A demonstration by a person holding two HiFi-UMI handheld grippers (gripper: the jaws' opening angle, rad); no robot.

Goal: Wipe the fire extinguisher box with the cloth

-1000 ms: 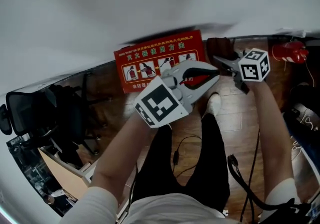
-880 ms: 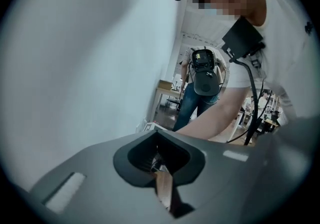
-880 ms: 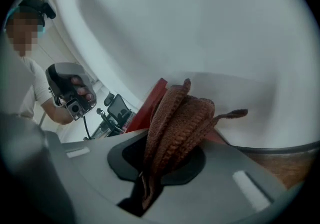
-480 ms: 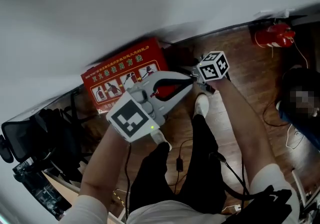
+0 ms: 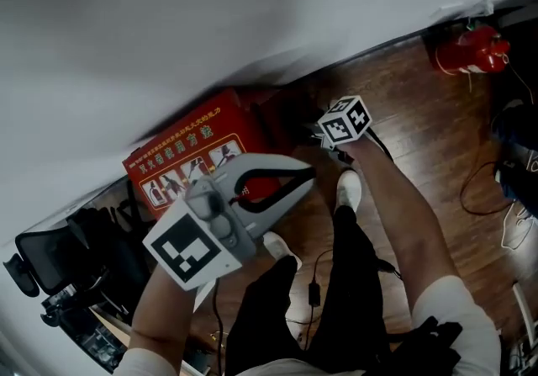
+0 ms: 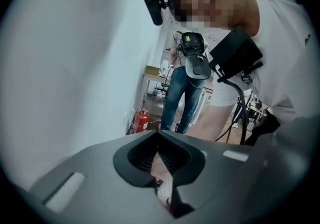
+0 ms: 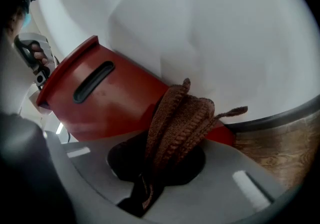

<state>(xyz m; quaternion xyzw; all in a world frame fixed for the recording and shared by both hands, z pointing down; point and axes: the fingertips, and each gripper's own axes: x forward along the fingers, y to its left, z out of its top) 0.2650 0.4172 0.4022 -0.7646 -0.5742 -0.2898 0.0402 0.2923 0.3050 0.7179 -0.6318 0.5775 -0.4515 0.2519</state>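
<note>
brown cloth (image 7: 180,118) sits clamped in my right claw (image 7: 160,168), up against the red box (image 7: 100,97) by the white wall (image 7: 210,32). my left claw (image 5: 304,177) hangs nearby, tips together, empty.

We hold our left gripper (image 5: 309,177) over the near edge of the fire extinguisher box (image 5: 181,150), jaws together with nothing between them, forearm bare. Our right gripper (image 5: 324,139) sits at the box's right end, jaws clamped on the cloth (image 7: 182,115), arm stretched forward
</note>
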